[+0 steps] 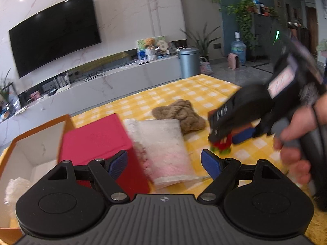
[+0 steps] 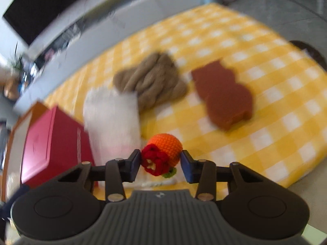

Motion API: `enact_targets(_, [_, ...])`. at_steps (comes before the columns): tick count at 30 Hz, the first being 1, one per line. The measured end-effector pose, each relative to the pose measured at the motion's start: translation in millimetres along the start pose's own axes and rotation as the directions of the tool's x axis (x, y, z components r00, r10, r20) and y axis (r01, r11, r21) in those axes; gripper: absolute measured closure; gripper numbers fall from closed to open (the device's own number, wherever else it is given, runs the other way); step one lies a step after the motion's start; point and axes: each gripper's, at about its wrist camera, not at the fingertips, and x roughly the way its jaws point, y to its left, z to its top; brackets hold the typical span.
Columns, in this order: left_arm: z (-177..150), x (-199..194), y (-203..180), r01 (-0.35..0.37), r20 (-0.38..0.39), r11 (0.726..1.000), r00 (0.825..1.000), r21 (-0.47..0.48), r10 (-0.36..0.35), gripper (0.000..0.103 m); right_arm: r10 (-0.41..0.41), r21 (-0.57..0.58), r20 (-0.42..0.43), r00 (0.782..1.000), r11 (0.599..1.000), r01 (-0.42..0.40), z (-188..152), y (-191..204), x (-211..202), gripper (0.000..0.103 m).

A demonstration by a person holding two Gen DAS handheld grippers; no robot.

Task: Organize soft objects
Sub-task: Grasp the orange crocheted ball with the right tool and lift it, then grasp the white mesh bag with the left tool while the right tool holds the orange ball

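While the orange box (image 1: pixel 12 143) and red box (image 1: pixel 98 138) sit at nine o'clock on the checkered worktop (image 2: pixel 265 122), the left gripper (image 1: pixel 164 163) hangs spread over a bagged cloth (image 1: pixel 165 149); at three o'clock the right gripper's (image 2: pixel 161 162) fingers flank the crocheted toy (image 2: pixel 163 155), contact unclear.

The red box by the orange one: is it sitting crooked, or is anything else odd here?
Yes. The red box sits tilted, propped on the orange box rim rather than flat. Nothing looks spilled or damaged, though both views are blurred.
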Motion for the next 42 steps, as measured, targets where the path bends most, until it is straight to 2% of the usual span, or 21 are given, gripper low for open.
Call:
enact_targets(4, [-8, 17, -20, 0.02, -0.022, 0.999, 1.0, 0.048, -0.019, 0.008, -0.034, 0.118, 0.123, 0.992, 0.993, 0.019, -6, -23, -33, 0.061])
enact_targets(7, [-11, 34, -33, 0.009, -0.058, 0.997, 0.998, 0.078, -0.005, 0.008, -0.034, 0.135, 0.16, 0.986, 0.991, 0.012, -7, -33, -44, 0.061])
enact_targets(11, [-15, 56, -46, -0.013, -0.098, 0.994, 0.995, 0.109, 0.024, 0.008, -0.006, 0.157, 0.136, 0.991, 0.988, -0.016, -7, -46, -41, 0.061])
enact_targets(13, [-17, 65, -52, -0.043, -0.091, 0.988, 0.994, 0.149, 0.057, 0.008, -0.002, 0.159, 0.131, 0.991, 0.987, -0.018, -6, -50, -41, 0.061])
enact_targets(16, [-20, 78, -58, -0.142, -0.074, 0.974, 0.985, 0.178, 0.157, 0.008, -0.002, 0.147, 0.134, 0.991, 0.989, -0.018, -8, -49, -41, 0.061])
enact_targets(18, [-21, 90, -59, -0.175, -0.102, 0.966, 0.975, 0.192, 0.197, 0.008, 0.001, 0.143, 0.131, 0.991, 0.99, -0.02, -8, -49, -41, 0.061])
enact_targets(22, [-26, 106, -57, -0.17, -0.148, 0.968, 0.969, 0.187, 0.199, 0.008, -0.009, 0.13, 0.121, 0.993, 0.991, -0.007, -9, -48, -40, 0.062])
enact_targets(25, [-29, 108, -58, -0.204, -0.122, 0.955, 0.965, 0.214, 0.233, 0.008, -0.007, 0.131, 0.123, 0.992, 0.991, -0.009, -8, -49, -40, 0.062])
enact_targets(27, [-32, 108, -58, -0.215, -0.09, 0.948, 0.966, 0.236, 0.242, 0.018, -0.005, 0.129, 0.119, 0.993, 0.992, -0.01, -8, -48, -38, 0.062])
enact_targets(29, [-34, 110, -58, -0.196, -0.103, 0.945, 0.968, 0.261, 0.229, 0.029, 0.0, 0.125, 0.115, 0.993, 0.992, -0.015, -8, -48, -37, 0.062])
enact_targets(31, [-36, 111, -57, -0.208, -0.094, 0.942, 0.966, 0.263, 0.24, 0.038, 0.007, 0.121, 0.114, 0.993, 0.992, -0.021, -9, -48, -38, 0.062])
enact_targets(34, [-36, 108, -57, -0.195, -0.094, 0.948, 0.97, 0.25, 0.224, 0.051, 0.016, 0.117, 0.109, 0.994, 0.993, -0.029, -9, -47, -37, 0.062])
enact_targets(35, [-36, 107, -57, -0.187, -0.093, 0.951, 0.972, 0.245, 0.215, 0.062, 0.017, 0.115, 0.102, 0.995, 0.993, -0.029, -9, -47, -36, 0.062])
enact_targets(37, [-35, 105, -58, -0.176, -0.09, 0.954, 0.975, 0.244, 0.203, 0.069, 0.021, 0.118, 0.089, 0.996, 0.992, -0.031, -9, -48, -34, 0.062])
enact_targets(39, [-35, 101, -59, -0.168, -0.079, 0.951, 0.978, 0.261, 0.194, 0.086, 0.021, 0.125, 0.085, 0.996, 0.992, -0.031, -9, -49, -34, 0.062])
enact_targets(41, [-33, 94, -56, -0.138, -0.076, 0.962, 0.984, 0.235, 0.16, 0.092, 0.017, 0.129, 0.087, 0.996, 0.991, -0.028, -9, -50, -34, 0.062])
enact_targets(42, [-30, 91, -52, -0.121, -0.083, 0.971, 0.987, 0.205, 0.14, 0.101, 0.016, 0.131, 0.087, 0.996, 0.991, -0.027, -9, -51, -34, 0.062])
